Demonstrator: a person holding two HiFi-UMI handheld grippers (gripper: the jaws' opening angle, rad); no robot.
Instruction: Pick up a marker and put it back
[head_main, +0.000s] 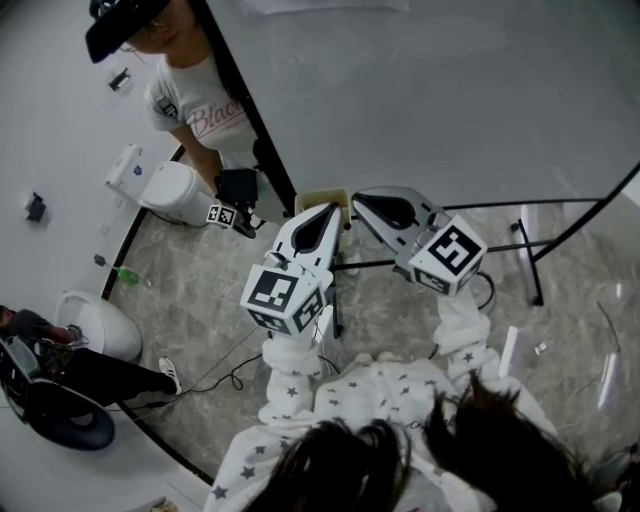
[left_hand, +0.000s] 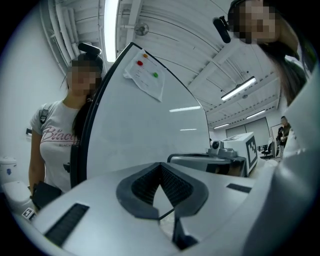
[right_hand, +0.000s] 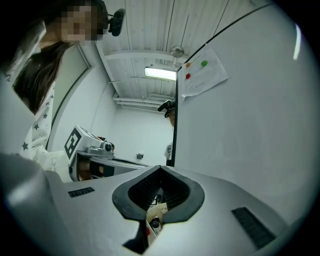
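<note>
A small tan box (head_main: 322, 196) sits at the foot of the whiteboard (head_main: 430, 90), and both grippers point at it. My left gripper (head_main: 327, 214) has its tip just in front of the box, and in the left gripper view (left_hand: 160, 167) its dark pads meet with nothing between them. My right gripper (head_main: 361, 200) comes in from the right beside the box. Its jaws (right_hand: 160, 170) are shut, with no marker seen between the pads. Under them the open box (right_hand: 157, 210) shows marker ends, one of them black (right_hand: 155, 224).
A person in a white T-shirt (head_main: 195, 100) stands at the board's left edge holding a black device (head_main: 236, 188). The board's black stand legs (head_main: 530, 262) spread over the marble floor at right. White fixtures (head_main: 165, 192) (head_main: 97, 325) and a cable lie at left. A sheet with coloured magnets (left_hand: 145, 75) hangs on the board.
</note>
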